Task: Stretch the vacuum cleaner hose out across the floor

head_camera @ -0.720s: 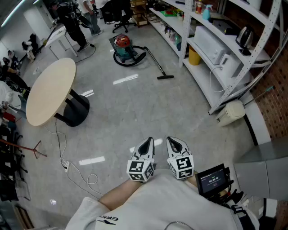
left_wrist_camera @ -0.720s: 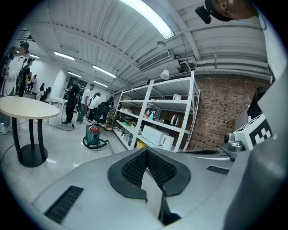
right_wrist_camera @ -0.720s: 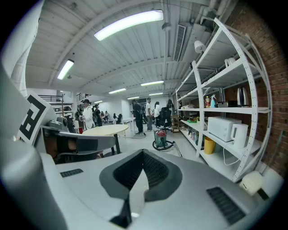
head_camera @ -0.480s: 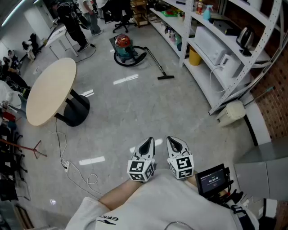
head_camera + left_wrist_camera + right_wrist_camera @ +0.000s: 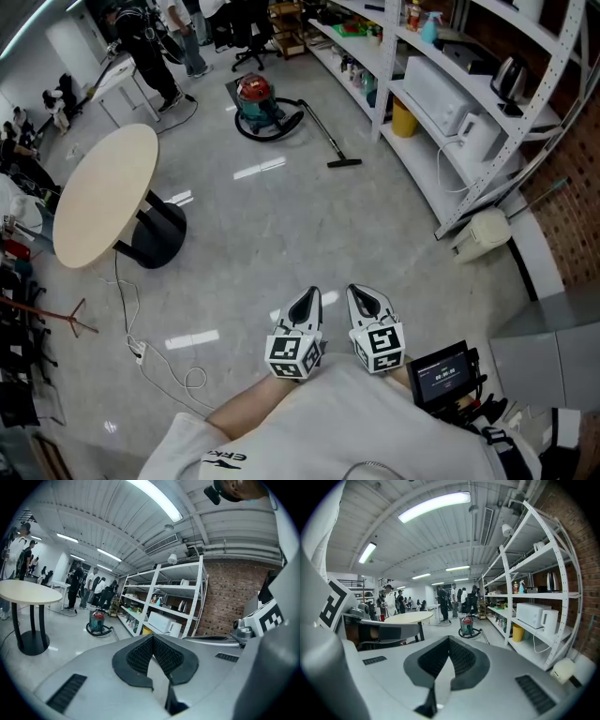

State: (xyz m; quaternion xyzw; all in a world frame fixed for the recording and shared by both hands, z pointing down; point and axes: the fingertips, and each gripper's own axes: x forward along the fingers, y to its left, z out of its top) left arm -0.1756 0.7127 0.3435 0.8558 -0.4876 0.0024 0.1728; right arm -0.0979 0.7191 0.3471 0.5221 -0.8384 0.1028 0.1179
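A red-and-teal vacuum cleaner [image 5: 258, 99] stands far off on the grey floor, its black hose [image 5: 281, 127] coiled round it. Its rigid tube runs right to the floor nozzle [image 5: 344, 161]. The same vacuum cleaner [image 5: 97, 622] is small in the left gripper view, and the vacuum cleaner [image 5: 467, 625] shows again in the right gripper view. My left gripper [image 5: 305, 302] and right gripper [image 5: 364, 299] are side by side close to my body, both shut and empty, several steps away from the cleaner.
A round beige table [image 5: 105, 192] on a black pedestal stands at the left, with a white cable [image 5: 155, 361] trailing on the floor. White metal shelving [image 5: 469, 112] lines the right side. People stand at the far end of the room [image 5: 150, 42].
The head view has shifted very slightly; the grippers and the vacuum cleaner have not moved.
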